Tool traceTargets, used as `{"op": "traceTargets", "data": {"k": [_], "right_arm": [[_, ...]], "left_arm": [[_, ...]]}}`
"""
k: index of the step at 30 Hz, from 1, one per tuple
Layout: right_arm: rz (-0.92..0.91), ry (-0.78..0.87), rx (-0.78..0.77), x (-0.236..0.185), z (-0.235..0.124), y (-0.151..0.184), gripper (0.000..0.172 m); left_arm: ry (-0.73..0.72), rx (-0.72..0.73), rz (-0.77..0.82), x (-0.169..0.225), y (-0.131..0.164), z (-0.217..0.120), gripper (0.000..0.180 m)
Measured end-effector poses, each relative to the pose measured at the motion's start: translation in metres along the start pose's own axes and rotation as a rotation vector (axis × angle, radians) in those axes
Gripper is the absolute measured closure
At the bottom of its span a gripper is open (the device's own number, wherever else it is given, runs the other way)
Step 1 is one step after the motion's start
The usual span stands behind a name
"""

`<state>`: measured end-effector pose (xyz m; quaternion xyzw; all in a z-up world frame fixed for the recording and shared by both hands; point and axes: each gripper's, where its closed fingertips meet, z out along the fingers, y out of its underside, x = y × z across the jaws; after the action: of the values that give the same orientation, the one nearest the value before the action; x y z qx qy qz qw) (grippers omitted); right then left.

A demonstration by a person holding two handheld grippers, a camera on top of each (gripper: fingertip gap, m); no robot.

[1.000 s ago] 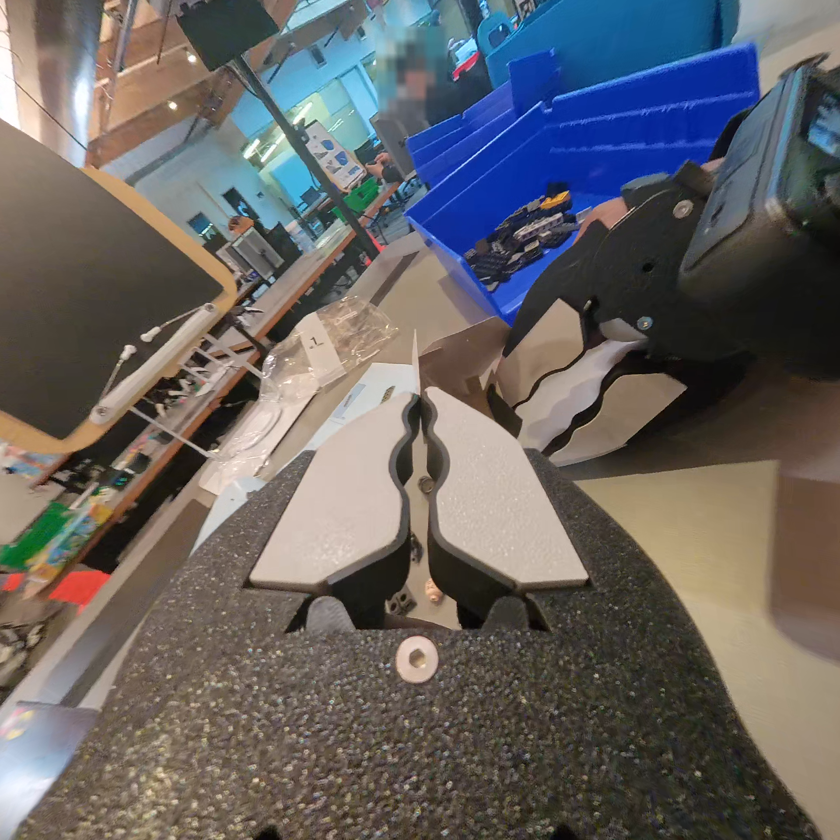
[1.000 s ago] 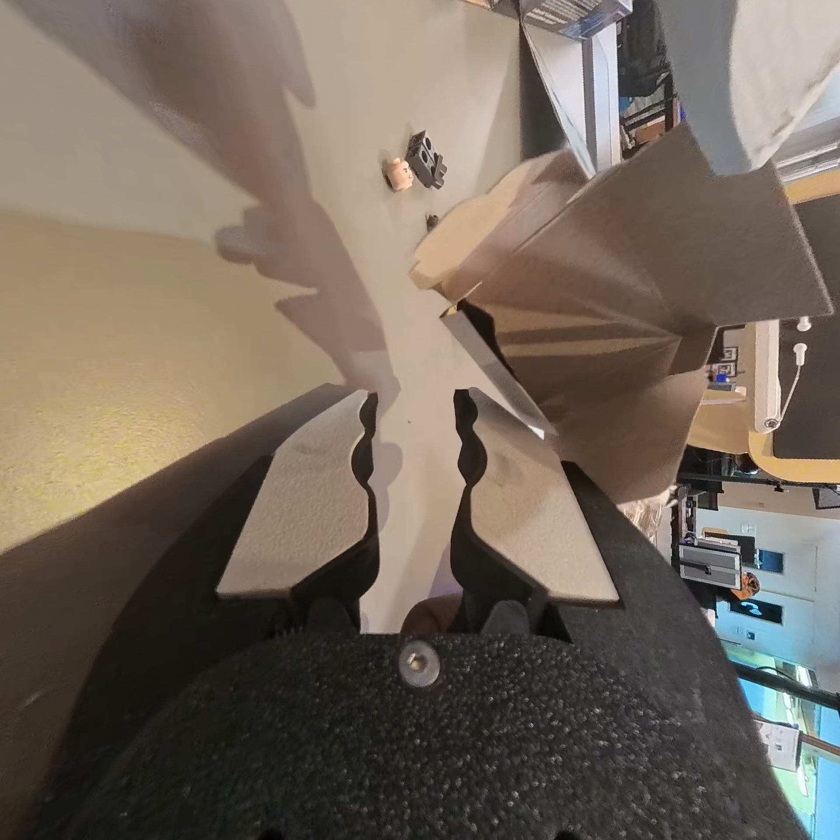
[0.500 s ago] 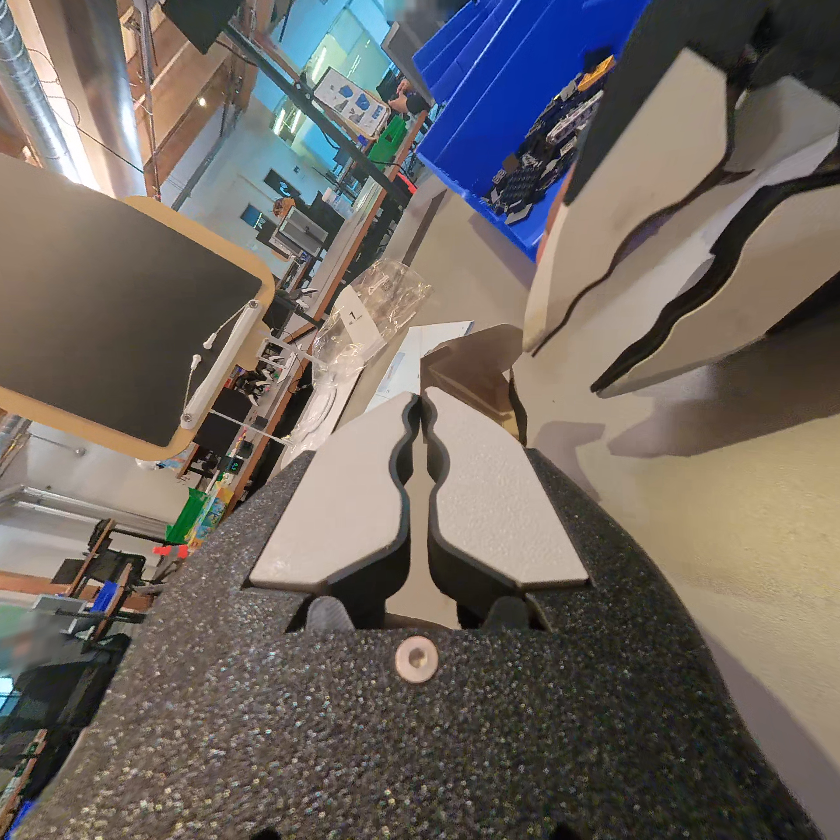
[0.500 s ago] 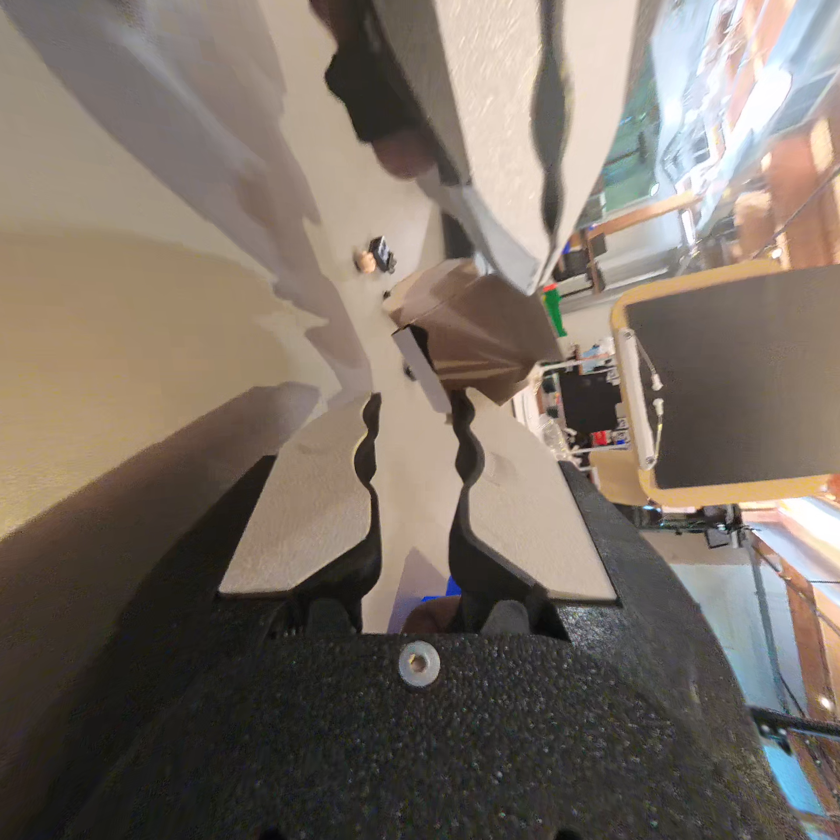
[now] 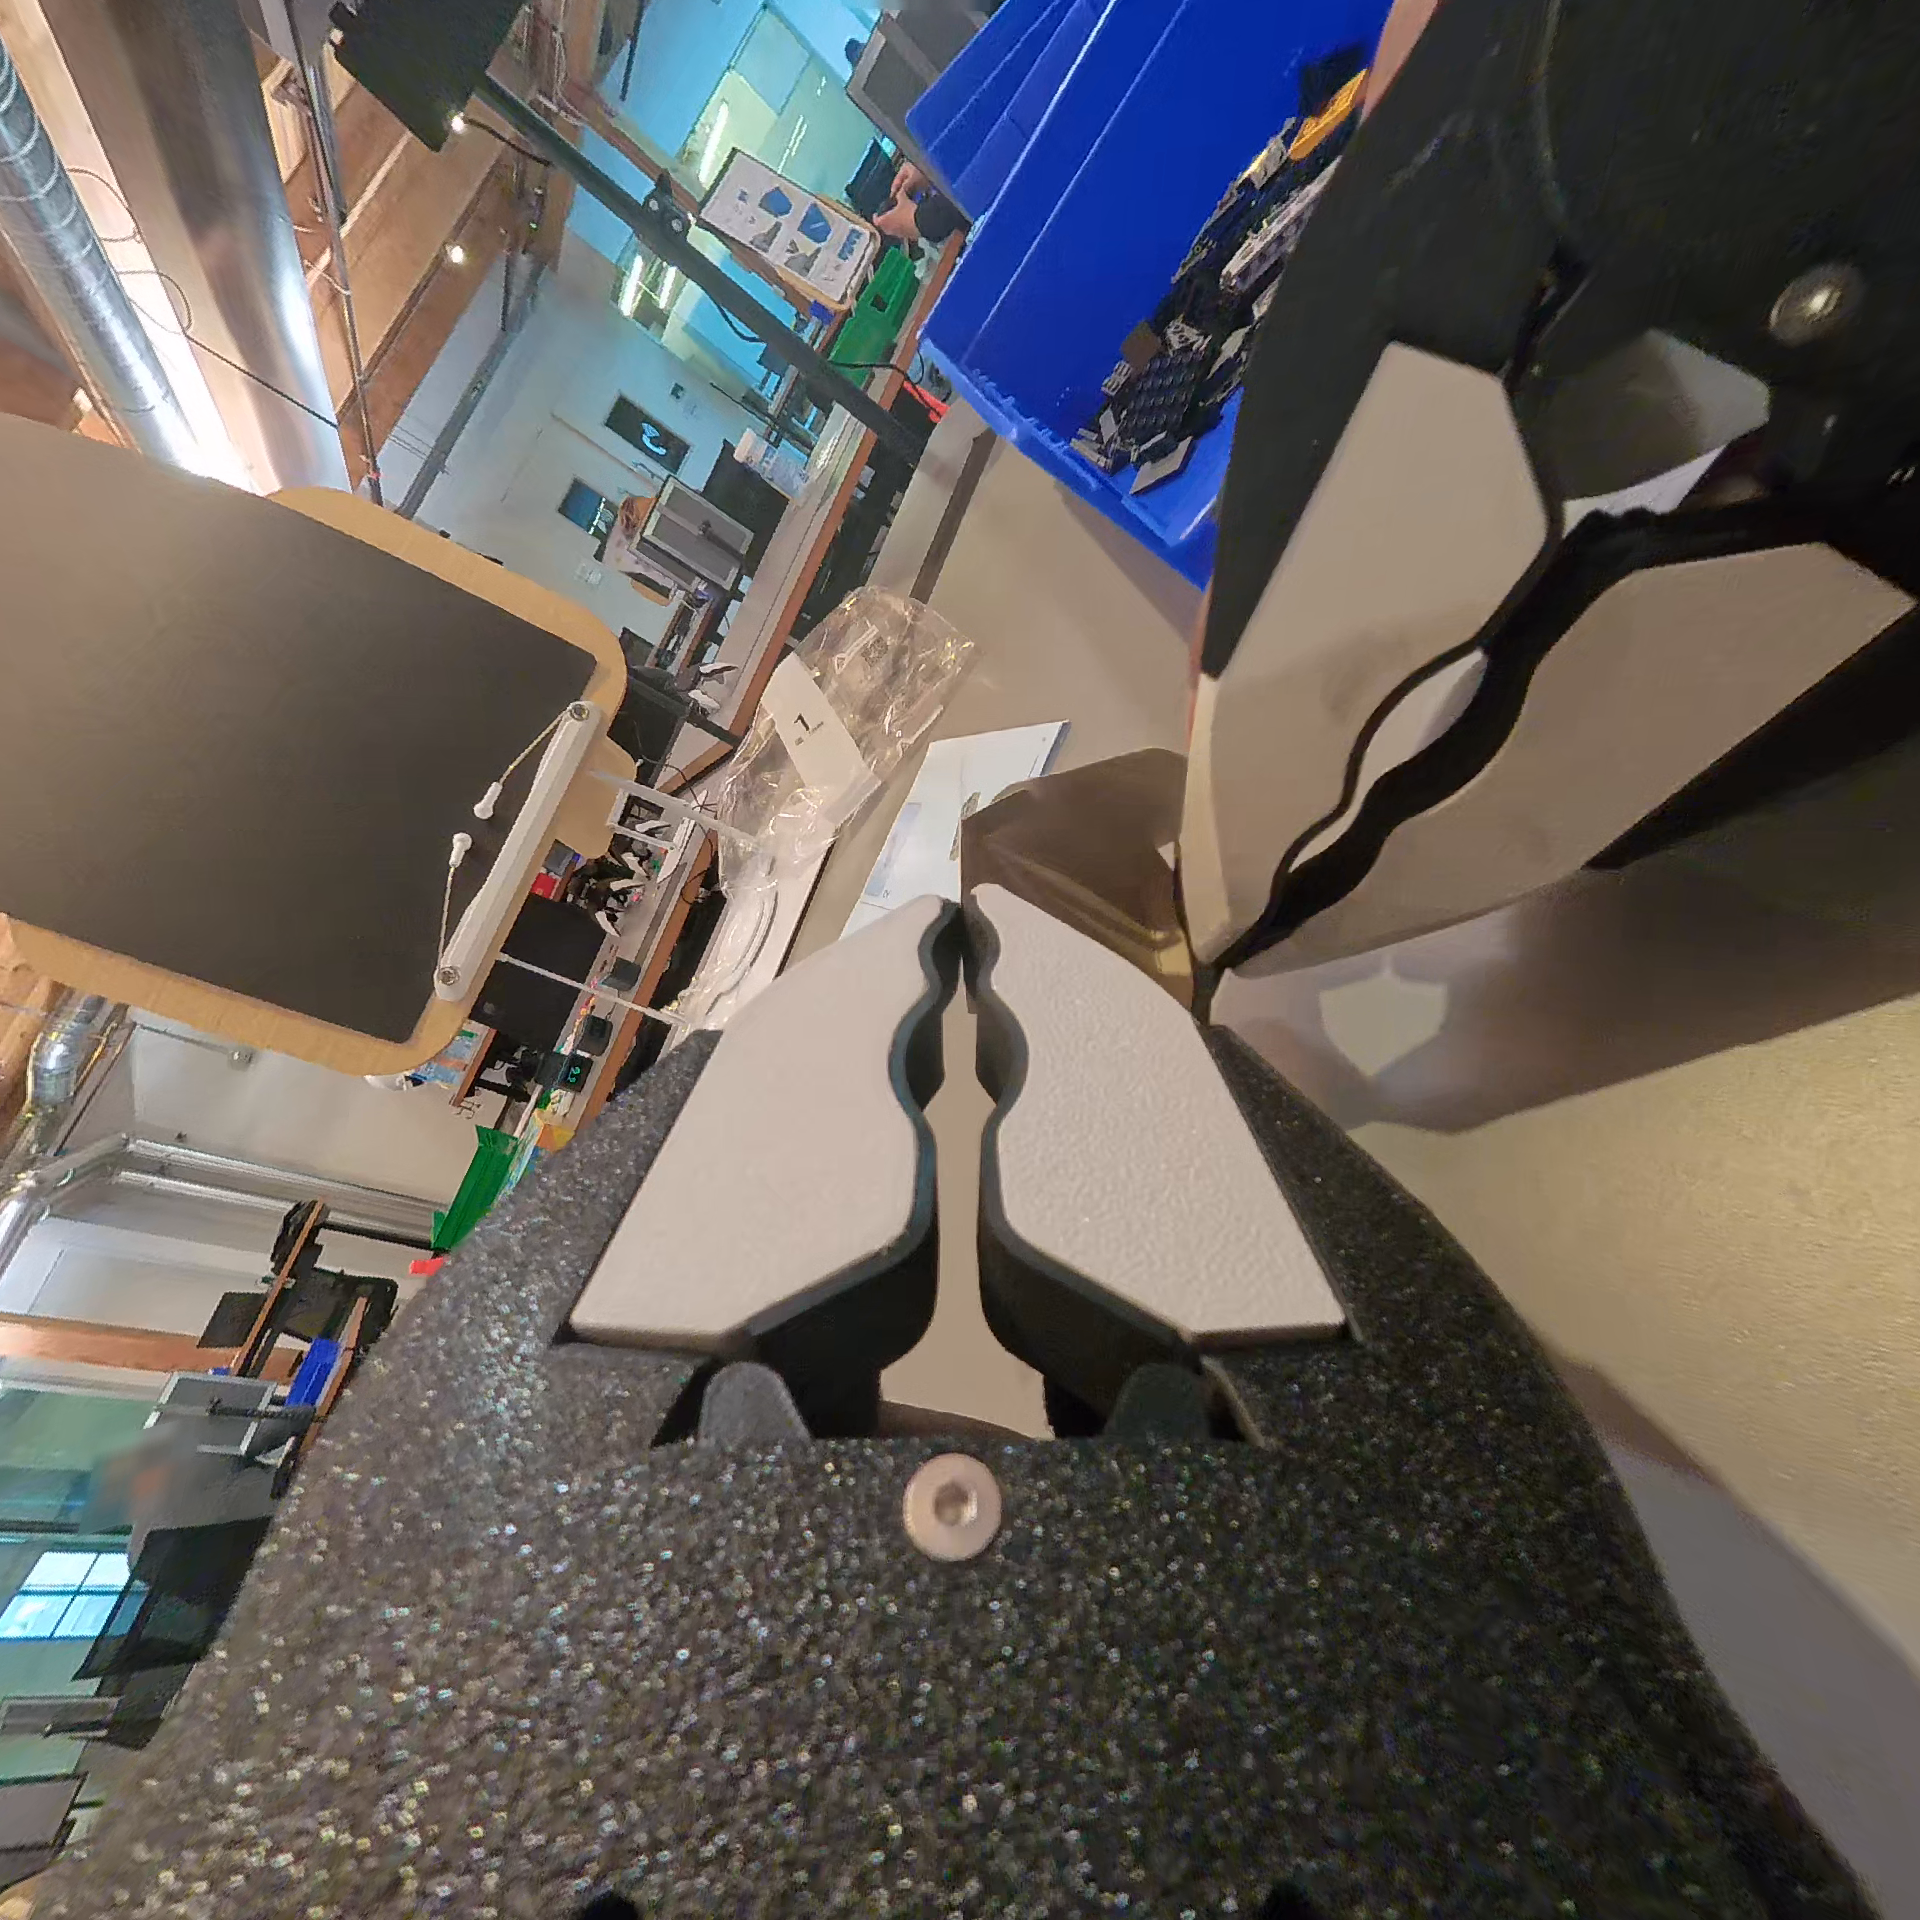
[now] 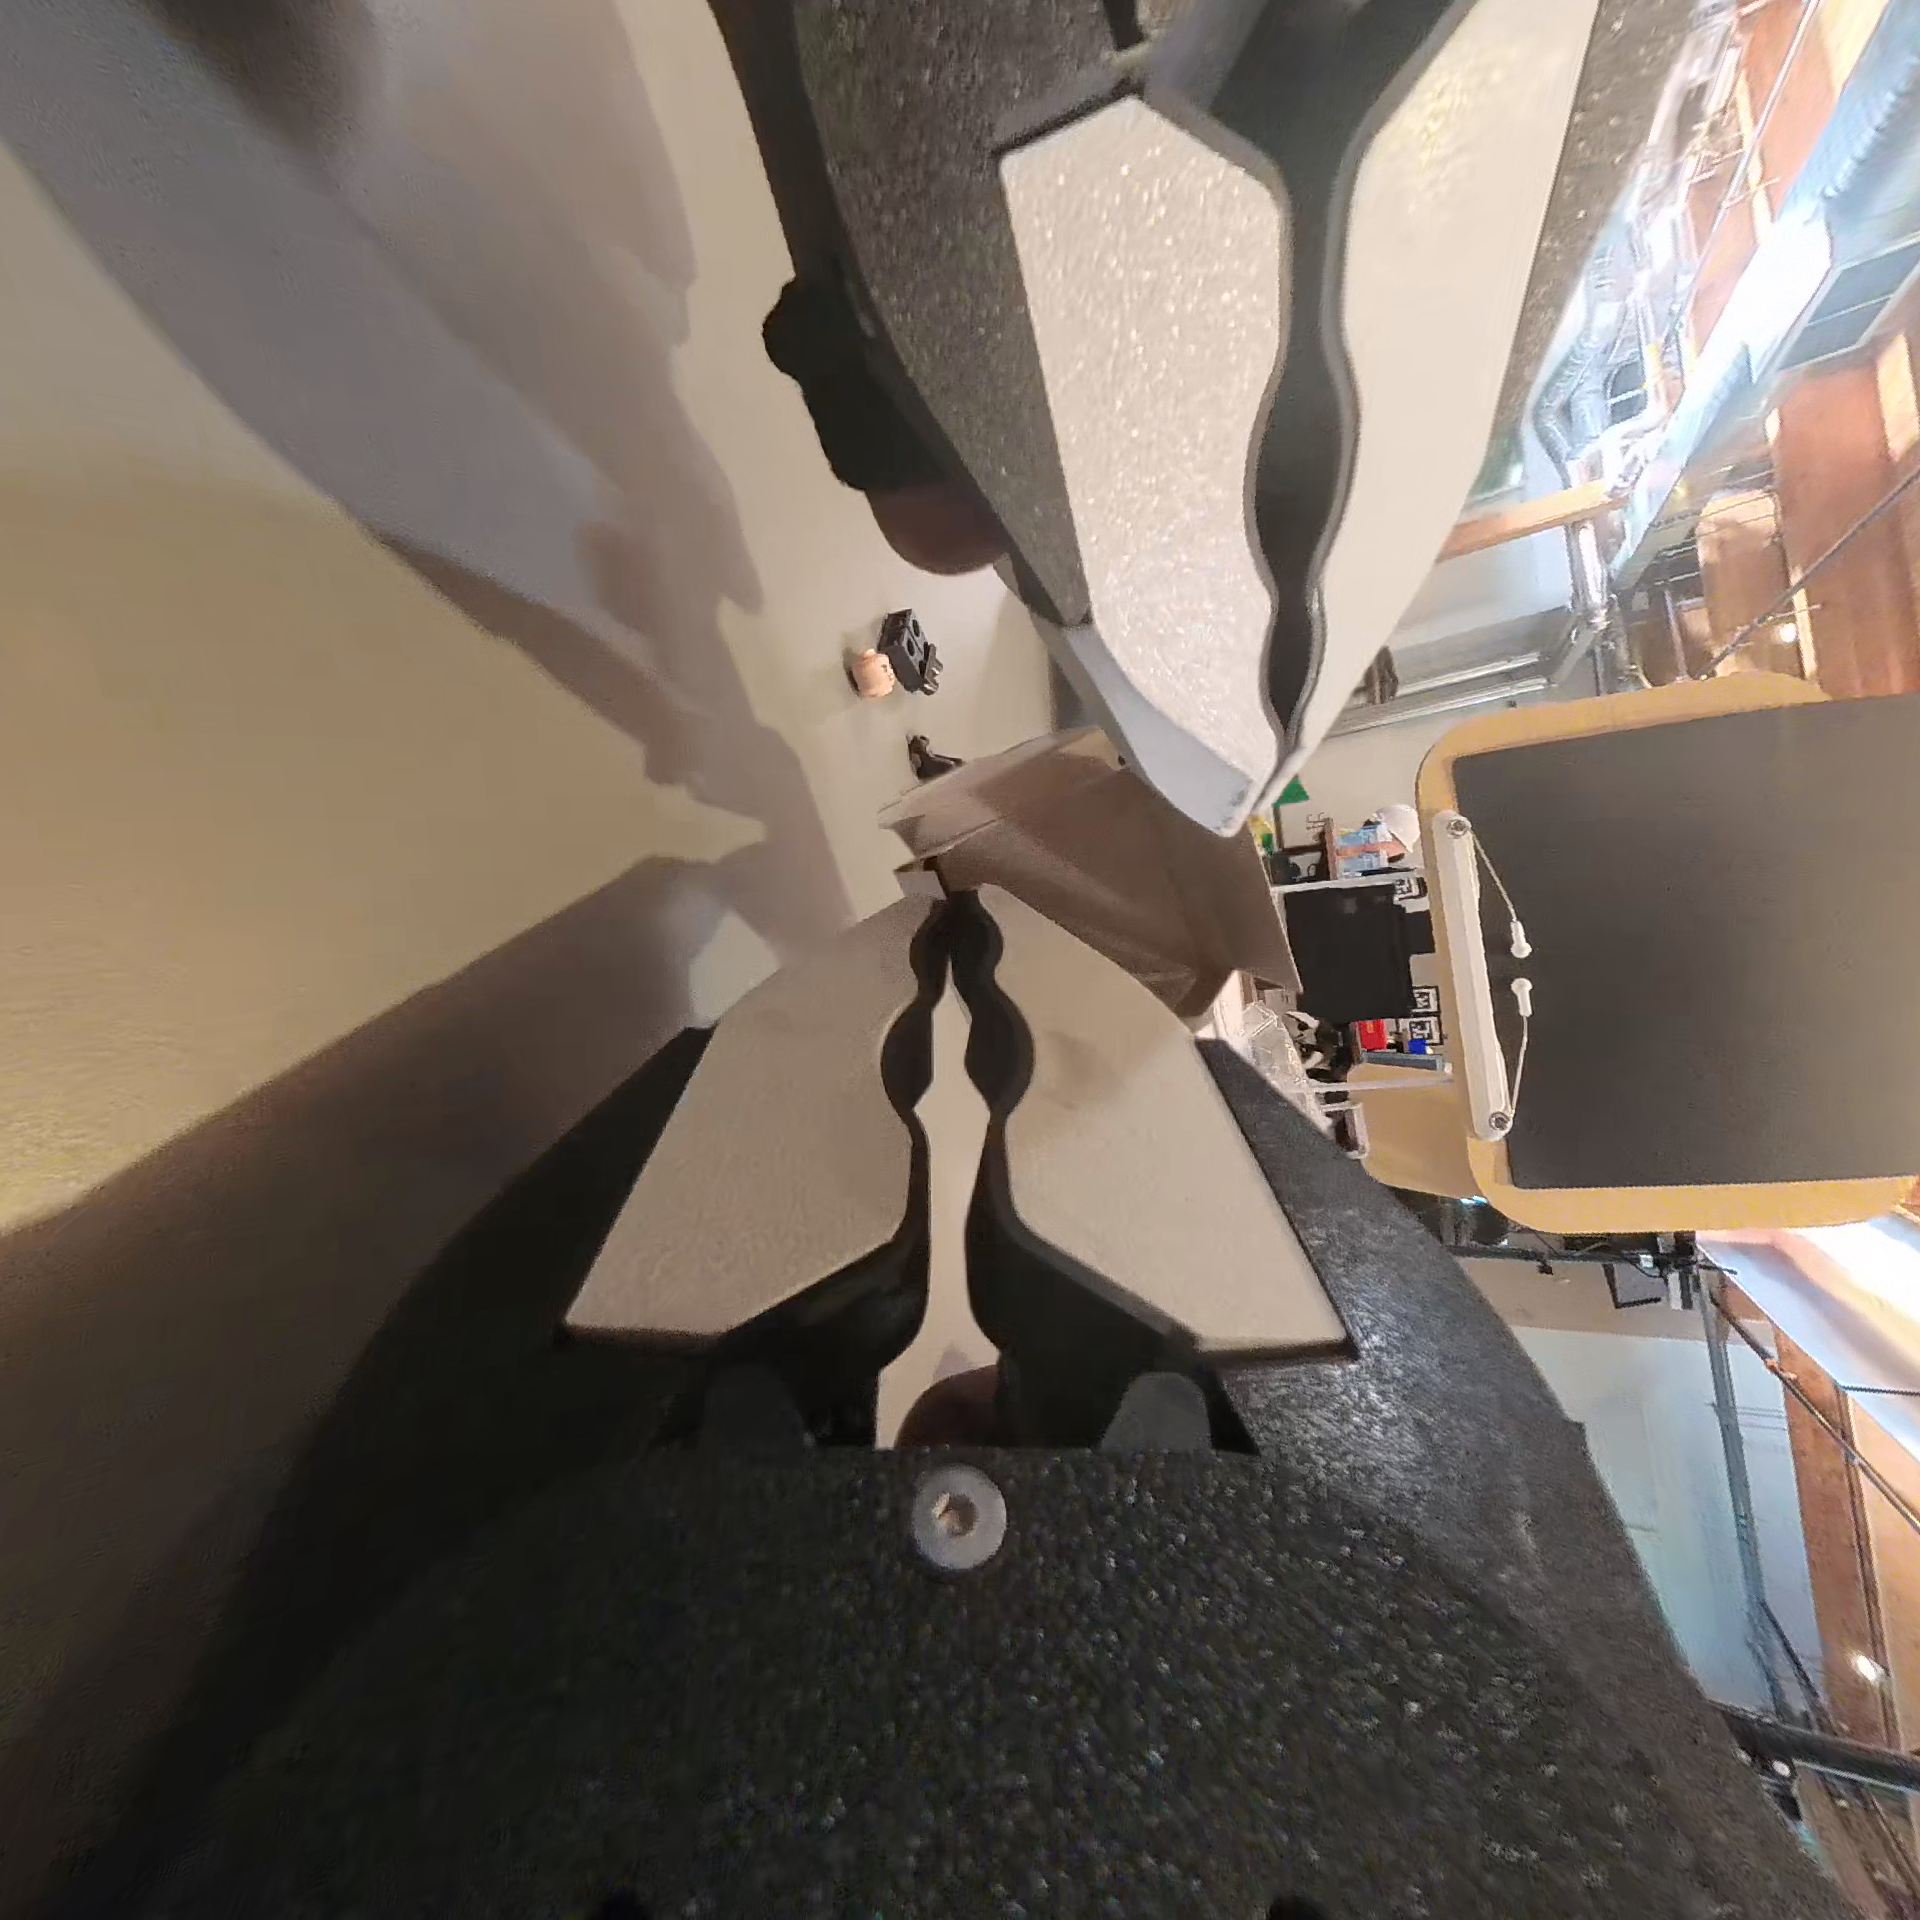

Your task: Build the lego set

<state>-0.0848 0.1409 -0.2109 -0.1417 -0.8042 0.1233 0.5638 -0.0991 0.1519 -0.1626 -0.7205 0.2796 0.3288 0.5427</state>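
left gripper (image 5: pixel 962 914) fingers closed together on the edge of a brown paper bag (image 5: pixel 1081 821). right gripper (image 5: pixel 1226 951) also pinched shut on the bag's other edge. beige table (image 5: pixel 1662 1195), blue bin (image 5: pixel 1060 270), clear plastic bags (image 5: pixel 862 707) behind.

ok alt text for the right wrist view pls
The right gripper, jaws shut, pinches an edge of a brown paper bag that the left gripper also grips from above, over a beige table with small toy pieces.
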Motion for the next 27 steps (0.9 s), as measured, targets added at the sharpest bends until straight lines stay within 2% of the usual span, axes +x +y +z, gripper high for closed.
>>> {"op": "traceTargets", "data": {"k": [12, 20, 24, 27], "right_arm": [[-0.009, 0.0, 0.031, -0.009, -0.012, -0.002, 0.171], [0.085, -0.088, -0.014, -0.013, 0.0, 0.008, 0.171], [0.162, -0.115, -0.072, -0.012, 0.008, 0.019, 0.151], [0.163, -0.109, -0.074, -0.012, 0.006, 0.021, 0.146]], "left_arm": [[-0.042, -0.055, 0.003, -0.009, 0.015, 0.001, 0.18], [-0.088, -0.131, -0.133, -0.028, 0.032, 0.0, 0.18], [-0.107, -0.144, -0.227, -0.036, 0.035, -0.003, 0.18], [-0.113, -0.132, -0.3, -0.043, 0.034, -0.007, 0.18]]}}
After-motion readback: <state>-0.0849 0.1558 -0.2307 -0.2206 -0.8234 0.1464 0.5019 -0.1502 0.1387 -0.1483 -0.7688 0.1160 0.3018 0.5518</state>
